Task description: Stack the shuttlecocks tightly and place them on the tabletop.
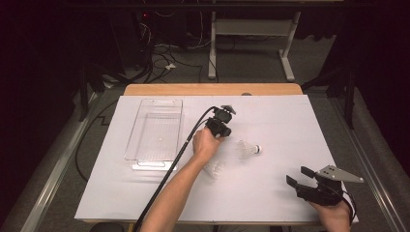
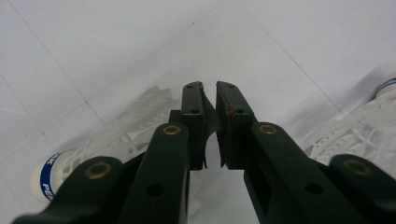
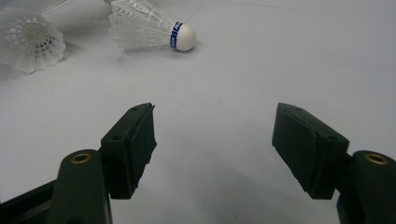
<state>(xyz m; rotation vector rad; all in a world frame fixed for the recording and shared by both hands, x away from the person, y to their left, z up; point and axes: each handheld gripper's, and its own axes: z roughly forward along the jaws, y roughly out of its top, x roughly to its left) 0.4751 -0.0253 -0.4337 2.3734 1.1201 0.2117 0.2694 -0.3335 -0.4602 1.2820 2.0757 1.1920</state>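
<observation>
On the white worktop (image 1: 270, 193) lie two white plastic shuttlecocks; the nearer white mesh-skirted shuttlecock (image 1: 214, 168) lies just beside the person's left forearm, its skirt also visible at the upper left of the right gripper view (image 3: 30, 42); the farther white shuttlecock with a blue band round its cork (image 1: 249, 149) lies on its side near the middle of the worktop, cork pointing right, well apart from the right gripper (image 1: 302, 180). The left gripper (image 1: 223, 129) sits in the left hand (image 1: 205, 143) between the two shuttlecocks and points down at the worktop; in the left gripper view its jaws stand almost together with a narrow slit between them, and nothing is held in that slit; a blue-banded shuttlecock (image 2: 93, 154) lies beneath them on the left and another skirt (image 2: 359, 130) at the right edge. The right gripper rests near the front right corner, its jaws spread wide and empty. A clear rectangular plastic tray (image 1: 145, 155) lies at the left of the worktop, well apart from the shuttlecocks.
</observation>
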